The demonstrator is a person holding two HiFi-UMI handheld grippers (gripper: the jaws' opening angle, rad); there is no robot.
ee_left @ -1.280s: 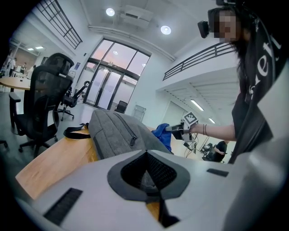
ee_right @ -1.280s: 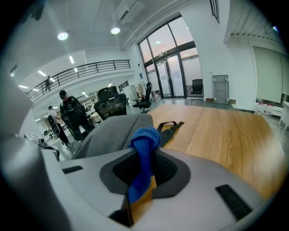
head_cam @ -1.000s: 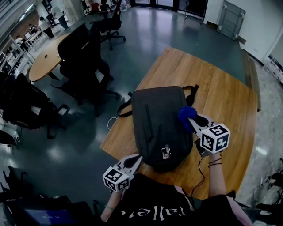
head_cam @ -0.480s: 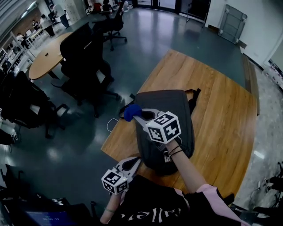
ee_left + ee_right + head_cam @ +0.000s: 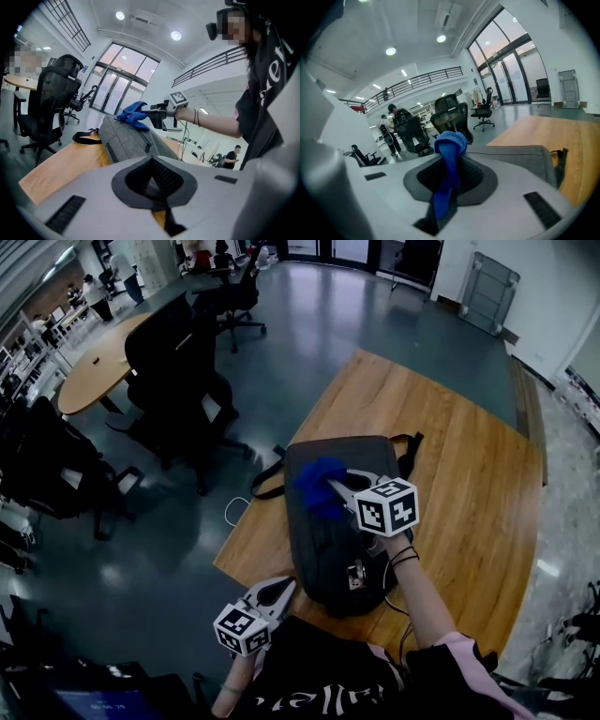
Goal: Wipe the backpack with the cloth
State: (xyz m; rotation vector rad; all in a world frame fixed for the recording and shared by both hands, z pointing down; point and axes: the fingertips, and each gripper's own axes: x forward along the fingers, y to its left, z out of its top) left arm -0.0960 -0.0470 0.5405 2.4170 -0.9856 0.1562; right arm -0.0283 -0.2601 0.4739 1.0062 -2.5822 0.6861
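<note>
Far to the left in the head view, dark office chairs (image 5: 173, 381) and an oval table (image 5: 94, 367) stand on the grey floor, well apart from the wooden table (image 5: 469, 456). Low down by the person's body, the left gripper (image 5: 287, 584) hangs at that table's near edge, just short of the backpack's lower end. Its own view shows its 2 jaws pressed together with nothing between them, pointing along the bag. A white cable (image 5: 232, 509) lies on the floor beside the table's left edge, where 1 strap (image 5: 265, 486) trails off the wood. The grey backpack (image 5: 319, 545) lies flat near that edge. On its upper part sits the blue cloth (image 5: 317, 486), pinched in the right gripper (image 5: 335, 487), whose marker cube and the forearm behind it cover the bag's right side. Only the left gripper view shows the bag side-on, with a zipper pull (image 5: 146, 147) on its flank and the cloth lying against its top. Only the right gripper view shows the cloth running up between the closed jaws and bunching beyond their tips, which hides where it meets the bag. Standing people (image 5: 396, 124) appear far behind it.
</note>
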